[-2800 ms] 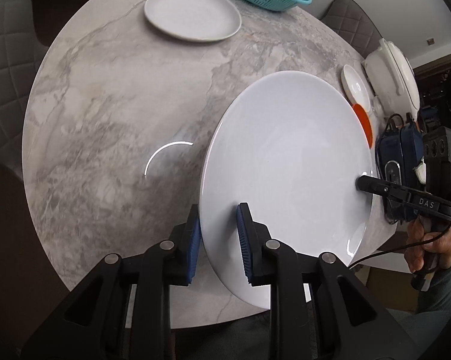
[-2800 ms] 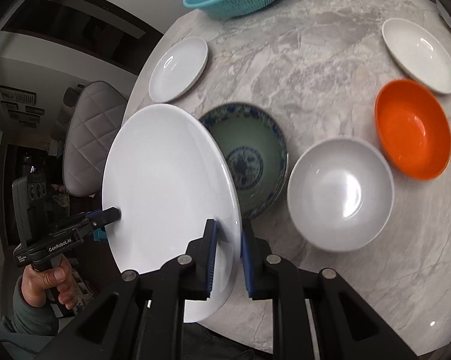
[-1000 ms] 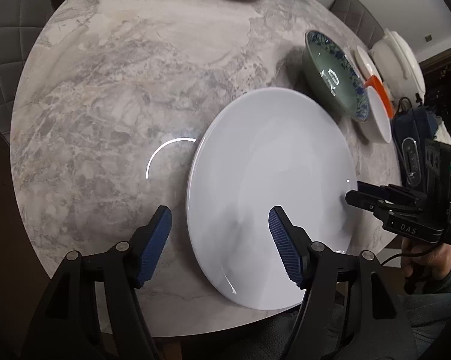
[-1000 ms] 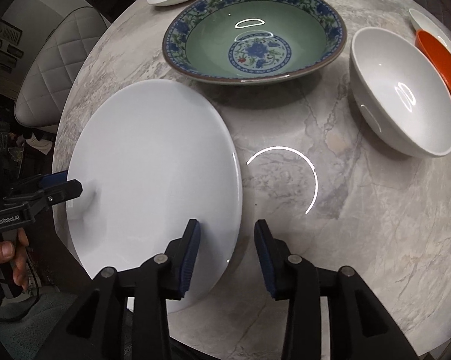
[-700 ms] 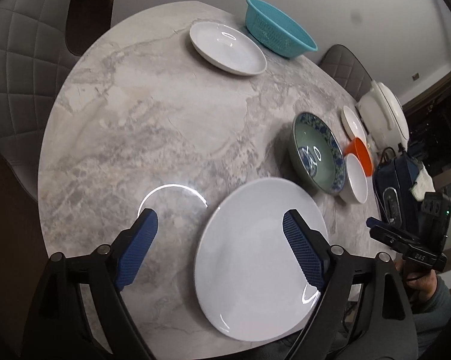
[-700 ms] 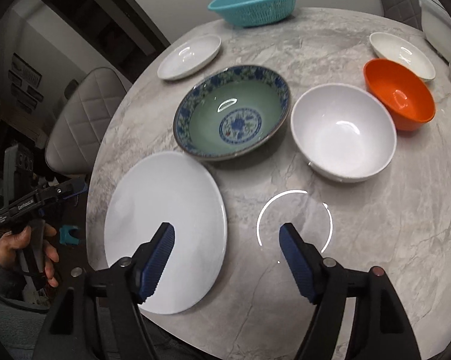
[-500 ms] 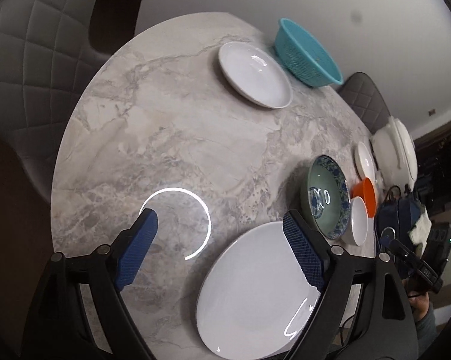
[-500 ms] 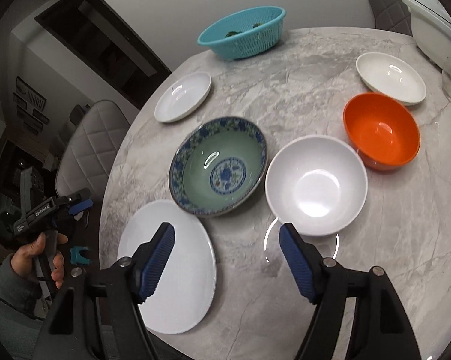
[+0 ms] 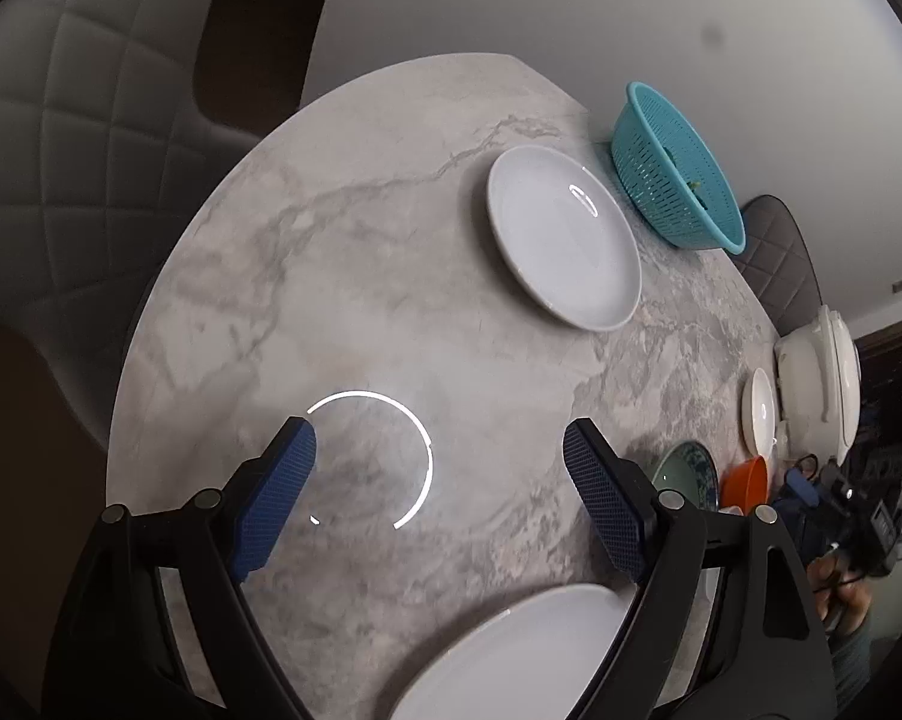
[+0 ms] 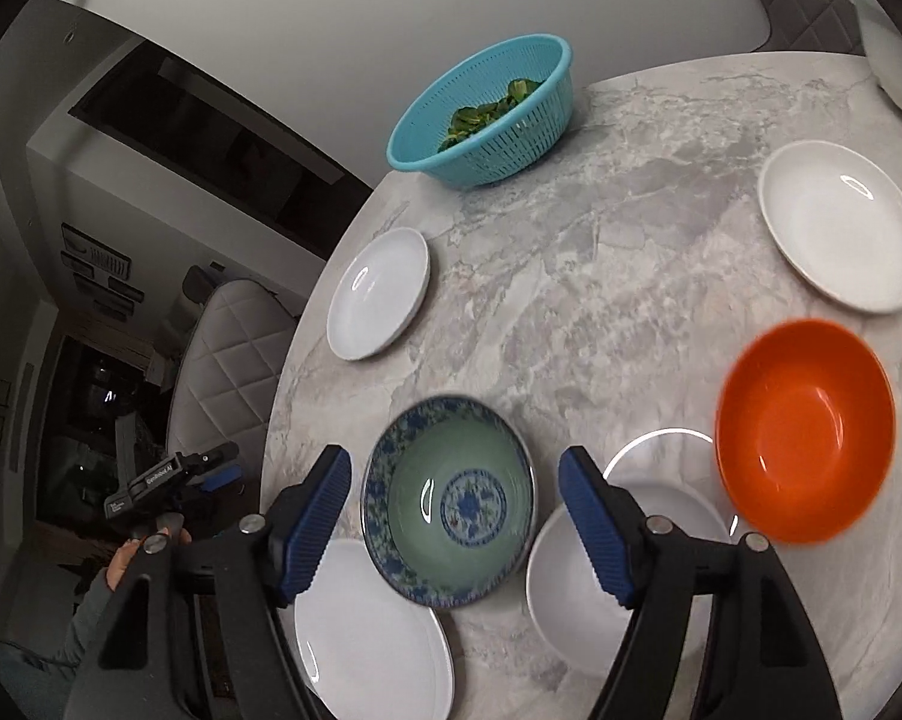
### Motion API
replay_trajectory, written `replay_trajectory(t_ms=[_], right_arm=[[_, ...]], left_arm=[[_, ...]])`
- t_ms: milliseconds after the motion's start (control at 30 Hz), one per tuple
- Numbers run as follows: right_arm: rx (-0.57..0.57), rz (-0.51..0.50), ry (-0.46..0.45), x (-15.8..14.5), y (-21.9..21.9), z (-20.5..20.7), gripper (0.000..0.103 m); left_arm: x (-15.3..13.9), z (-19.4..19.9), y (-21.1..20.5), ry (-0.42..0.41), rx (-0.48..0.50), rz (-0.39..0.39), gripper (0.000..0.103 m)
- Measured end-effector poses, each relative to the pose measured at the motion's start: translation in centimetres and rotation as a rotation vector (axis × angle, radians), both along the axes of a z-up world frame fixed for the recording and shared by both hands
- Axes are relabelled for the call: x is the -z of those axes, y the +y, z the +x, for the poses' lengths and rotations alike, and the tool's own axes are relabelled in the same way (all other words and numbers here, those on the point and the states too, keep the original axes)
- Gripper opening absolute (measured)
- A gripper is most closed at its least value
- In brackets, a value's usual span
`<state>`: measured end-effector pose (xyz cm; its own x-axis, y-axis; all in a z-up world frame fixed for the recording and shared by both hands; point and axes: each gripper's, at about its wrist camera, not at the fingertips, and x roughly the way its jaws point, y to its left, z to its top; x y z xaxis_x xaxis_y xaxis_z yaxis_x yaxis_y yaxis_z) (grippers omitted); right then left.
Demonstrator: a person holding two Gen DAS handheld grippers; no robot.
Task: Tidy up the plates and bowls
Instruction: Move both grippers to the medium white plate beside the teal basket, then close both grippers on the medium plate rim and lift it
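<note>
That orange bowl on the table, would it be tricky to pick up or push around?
The orange bowl looks glossy, so it would probably slide on the polished marble table and might slip in a pinch. Its deep, rounded wall suggests gripping the rim is easiest. It looks stiff; whether it is plastic or breakable ceramic I cannot tell.

I'm in a home dining room: a round marble table (image 10: pixel 601 276) with quilted grey dining chairs (image 9: pixel 73 138) around it. On it are bowls, plates and a teal colander (image 10: pixel 487 114) of greens; framed pictures (image 10: pixel 97 267) hang behind.
</note>
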<state>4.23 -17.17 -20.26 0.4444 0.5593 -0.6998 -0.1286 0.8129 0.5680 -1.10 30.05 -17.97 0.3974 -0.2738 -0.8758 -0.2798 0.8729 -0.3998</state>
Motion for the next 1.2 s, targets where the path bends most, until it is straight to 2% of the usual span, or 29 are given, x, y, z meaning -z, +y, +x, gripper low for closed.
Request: replay_trajectory(t_ms=[100,167,233,300,433,567,667,767,900,967,1067,1200], right_arm=[[-0.053,0.037,0.013,-0.2,1.1,6.1,0.065],[-0.123,0.058,0.007,-0.1,2.8,10.3,0.064],[-0.157,0.034,0.011,0.5,4.8,14.1,0.062],[-0.209,0.049,0.035,1.9,6.8,17.4,0.061],[-0.229,0.045,0.101,5.1,9.7,21.6,0.057],[-0.252,0.039,0.148,7.8,11.7,23.0,0.055],[-0.257,0.035,0.186,9.5,12.6,23.7,0.052],[-0.254,0.038,0.211,10.5,13.1,24.0,0.05],[-0.257,0.042,0.229,11.1,13.8,24.2,0.048],[-0.259,0.05,0.238,11.3,14.1,24.4,0.048],[-0.269,0.042,0.247,11.5,14.9,24.8,0.041],[-0.279,0.039,0.247,11.5,15.9,24.8,0.038]], left_arm=[[0.4,4.7,-0.5,-0.018,0.047,-0.011,0.084],[1.3,8.0,-1.1,-0.004,0.083,-0.009,0.083],[2.4,10.9,-1.6,0.008,0.12,-0.015,0.083],[3.4,13.4,-1.8,0.017,0.141,-0.018,0.082],[5.4,16.9,-1.4,0.036,0.151,-0.011,0.08],[7.2,19.2,-1.0,0.055,0.153,-0.009,0.077],[8.5,20.5,-0.8,0.07,0.15,-0.019,0.066],[9.2,21.1,-1.1,0.079,0.157,-0.021,0.066],[9.8,21.9,-1.5,0.078,0.178,-0.007,0.06],[9.9,22.3,-1.6,0.083,0.184,-0.005,0.045],[9.9,22.4,-2.0,0.09,0.202,0.002,0.036],[10.0,22.8,-2.3,0.093,0.209,-0.004,0.034]])
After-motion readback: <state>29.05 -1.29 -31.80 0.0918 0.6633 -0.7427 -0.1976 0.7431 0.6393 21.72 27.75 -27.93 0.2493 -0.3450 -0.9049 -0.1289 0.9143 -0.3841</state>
